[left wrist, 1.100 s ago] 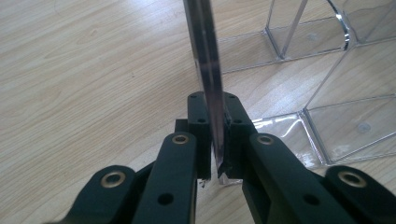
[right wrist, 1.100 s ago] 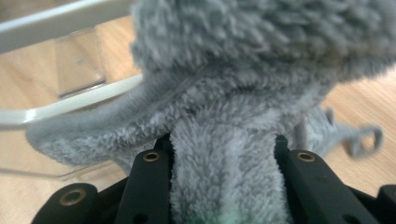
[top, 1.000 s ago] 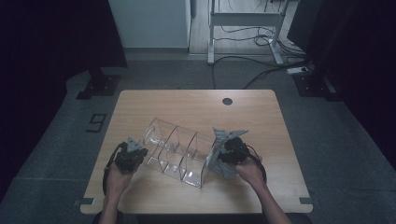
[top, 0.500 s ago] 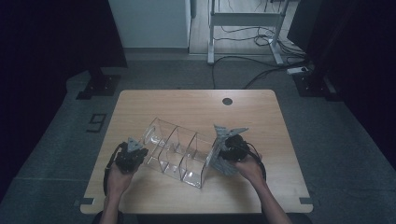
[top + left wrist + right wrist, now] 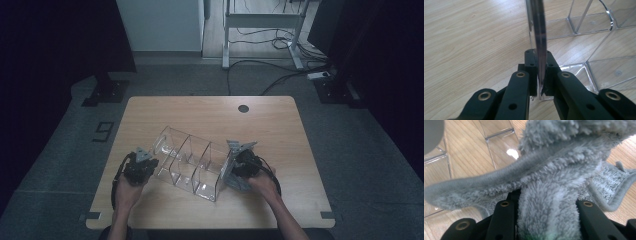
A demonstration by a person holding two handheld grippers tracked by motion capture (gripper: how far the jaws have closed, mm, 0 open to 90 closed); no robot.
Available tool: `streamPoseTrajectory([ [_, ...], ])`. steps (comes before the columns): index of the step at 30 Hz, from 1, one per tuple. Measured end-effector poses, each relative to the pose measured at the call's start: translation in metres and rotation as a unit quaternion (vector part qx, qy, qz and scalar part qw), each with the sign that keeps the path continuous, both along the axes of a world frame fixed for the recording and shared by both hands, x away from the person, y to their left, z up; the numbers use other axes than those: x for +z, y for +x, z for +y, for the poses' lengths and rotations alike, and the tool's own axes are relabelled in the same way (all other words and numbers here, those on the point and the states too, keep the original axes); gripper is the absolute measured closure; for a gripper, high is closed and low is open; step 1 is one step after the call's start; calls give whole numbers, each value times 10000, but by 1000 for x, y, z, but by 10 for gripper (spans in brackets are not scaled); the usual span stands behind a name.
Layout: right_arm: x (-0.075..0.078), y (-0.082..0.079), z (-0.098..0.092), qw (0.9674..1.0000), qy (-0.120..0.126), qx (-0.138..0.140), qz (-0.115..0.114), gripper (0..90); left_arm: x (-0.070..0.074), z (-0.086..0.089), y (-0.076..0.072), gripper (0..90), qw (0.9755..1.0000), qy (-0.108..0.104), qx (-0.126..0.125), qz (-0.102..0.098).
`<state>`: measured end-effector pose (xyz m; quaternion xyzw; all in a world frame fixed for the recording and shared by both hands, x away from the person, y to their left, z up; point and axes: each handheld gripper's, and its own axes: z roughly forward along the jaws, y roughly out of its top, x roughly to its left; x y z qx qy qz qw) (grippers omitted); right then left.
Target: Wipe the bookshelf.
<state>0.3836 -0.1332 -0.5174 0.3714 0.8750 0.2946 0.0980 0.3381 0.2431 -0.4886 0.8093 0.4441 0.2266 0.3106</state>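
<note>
The left tool [image 5: 541, 75] is clamped tight on the thin edge of a wall of a clear plastic organizer [image 5: 192, 160]; in the left gripper view that wall [image 5: 537, 30] rises edge-on between the black pads. In the high view the left tool [image 5: 141, 167] sits at the organizer's near-left end, and the hand behind it hides most of its body.

The right tool [image 5: 546, 205] holds a bunched grey cloth [image 5: 564, 170] between its jaws, which stand partly apart around the thick fabric. The cloth billows over most of the right gripper view, so the jaw tips are buried in it and cannot be made out. In the high view the right tool [image 5: 240, 167] presses the cloth [image 5: 235, 150] against the organizer's right end wall; whether the fabric reaches inside a compartment is hard to tell.

The organizer lies slantwise near the middle of the wooden counter [image 5: 280, 125], its dividers faint because they are see-through. The counter has a round cable hole [image 5: 243, 108] near its far edge. Around it the room is dim: grey carpet, a metal desk frame [image 5: 260, 30] and trailing cables at the back, dark shapes at both sides.
</note>
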Motion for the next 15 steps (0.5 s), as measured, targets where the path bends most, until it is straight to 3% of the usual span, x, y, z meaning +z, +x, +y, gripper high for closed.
streamPoseTrajectory([
  [7,1,-4,2,10000,-45,67,-13,641,-1,-2,1,867,9996,-98,268,29],
  [15,4,-18,8,9998,-35,198,-21,641,-1,-4,1,869,9991,-126,398,57],
])
